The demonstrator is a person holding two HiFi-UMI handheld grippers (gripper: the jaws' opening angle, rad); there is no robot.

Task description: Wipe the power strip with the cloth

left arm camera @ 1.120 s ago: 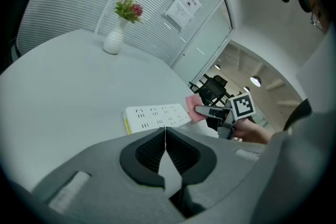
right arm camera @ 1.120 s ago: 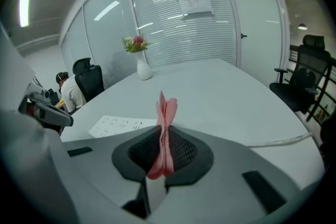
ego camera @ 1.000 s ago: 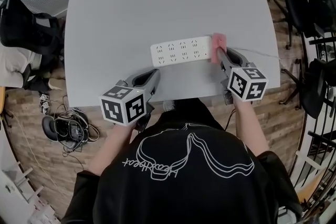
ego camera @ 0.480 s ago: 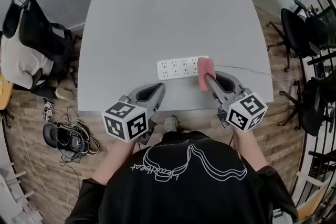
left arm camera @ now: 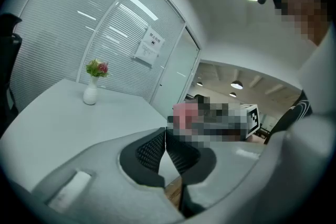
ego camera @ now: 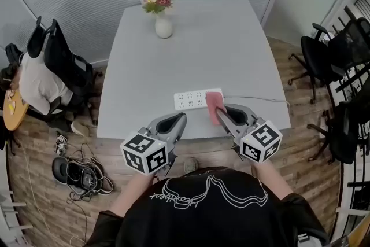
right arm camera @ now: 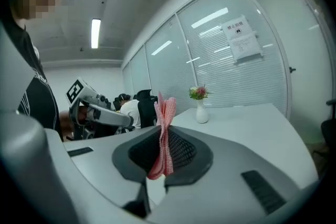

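Pink cloth (ego camera: 215,106) held over one end of the power strip (ego camera: 191,99)

The right gripper (ego camera: 219,114) has its fingers clenched on the cloth, above the strip's right end. The strip lies long-ways, left to right, near the front edge of the bench (ego camera: 196,43). The left gripper (ego camera: 180,119) has its fingers pressed together on nothing.

Black shirt (ego camera: 231,222) printed with white line art, grey left gripper (ego camera: 178,119) and right gripper (ego camera: 221,113) — each capped by a black-and-white marker cube (ego camera: 148,153).
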